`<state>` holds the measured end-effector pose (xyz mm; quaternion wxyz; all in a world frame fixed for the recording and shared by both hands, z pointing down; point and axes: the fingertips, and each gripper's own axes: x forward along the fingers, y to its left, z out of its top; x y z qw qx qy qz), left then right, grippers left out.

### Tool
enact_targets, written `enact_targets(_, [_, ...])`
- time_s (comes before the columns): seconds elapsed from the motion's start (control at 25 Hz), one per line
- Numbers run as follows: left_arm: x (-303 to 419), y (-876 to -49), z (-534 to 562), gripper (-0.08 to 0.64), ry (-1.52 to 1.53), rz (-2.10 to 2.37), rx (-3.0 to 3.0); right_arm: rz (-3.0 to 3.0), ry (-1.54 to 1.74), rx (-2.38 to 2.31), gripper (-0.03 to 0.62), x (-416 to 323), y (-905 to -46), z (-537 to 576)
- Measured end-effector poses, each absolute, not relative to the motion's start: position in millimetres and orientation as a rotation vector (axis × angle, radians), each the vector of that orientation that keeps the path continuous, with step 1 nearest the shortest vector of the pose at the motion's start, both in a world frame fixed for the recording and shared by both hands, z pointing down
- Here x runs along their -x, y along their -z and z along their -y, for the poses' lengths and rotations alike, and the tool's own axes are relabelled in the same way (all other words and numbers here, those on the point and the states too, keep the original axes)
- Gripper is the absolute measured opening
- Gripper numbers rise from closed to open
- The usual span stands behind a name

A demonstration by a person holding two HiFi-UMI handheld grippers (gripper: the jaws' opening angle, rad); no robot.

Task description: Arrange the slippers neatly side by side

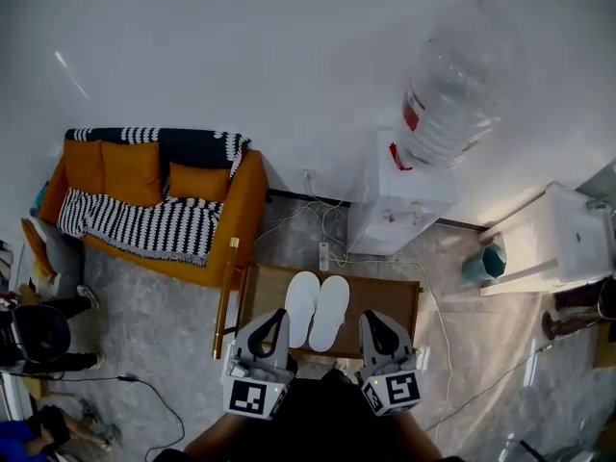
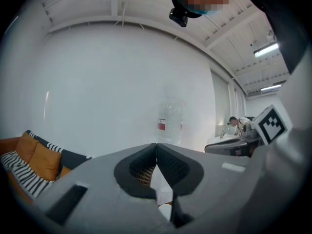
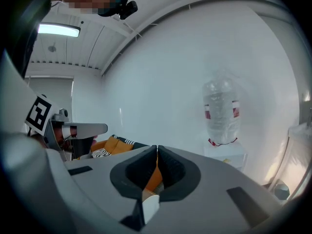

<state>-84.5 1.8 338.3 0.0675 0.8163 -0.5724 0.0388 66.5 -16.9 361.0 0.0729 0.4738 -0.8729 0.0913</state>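
Note:
Two white slippers, left one (image 1: 301, 307) and right one (image 1: 330, 311), lie side by side with toes pointing away on a small brown table (image 1: 395, 301), seen in the head view. My left gripper (image 1: 277, 314) hovers at the table's near edge, just left of the pair. My right gripper (image 1: 372, 316) is just right of the pair. Both point away from me, raised and level. In the left gripper view the left gripper (image 2: 156, 144) has its jaw tips touching and nothing between them. The right gripper (image 3: 157, 147) looks the same in its own view, jaws together and empty.
An orange sofa (image 1: 154, 200) with a striped blanket stands left of the table. A water dispenser (image 1: 404, 195) with a large bottle (image 1: 448, 94) stands behind it by the white wall. A power strip (image 1: 324, 255) and cables lie on the floor. A white cabinet (image 1: 563, 239) is at the right.

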Motion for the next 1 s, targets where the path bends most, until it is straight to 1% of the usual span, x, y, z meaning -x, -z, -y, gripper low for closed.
enact_targets(1.0, [82.5, -344.9, -3.2, 0.017, -0.119, 1.725, -2.440, 2.614, -0.301, -1.407, 0.012, -57.6, -371.5, 10.5])
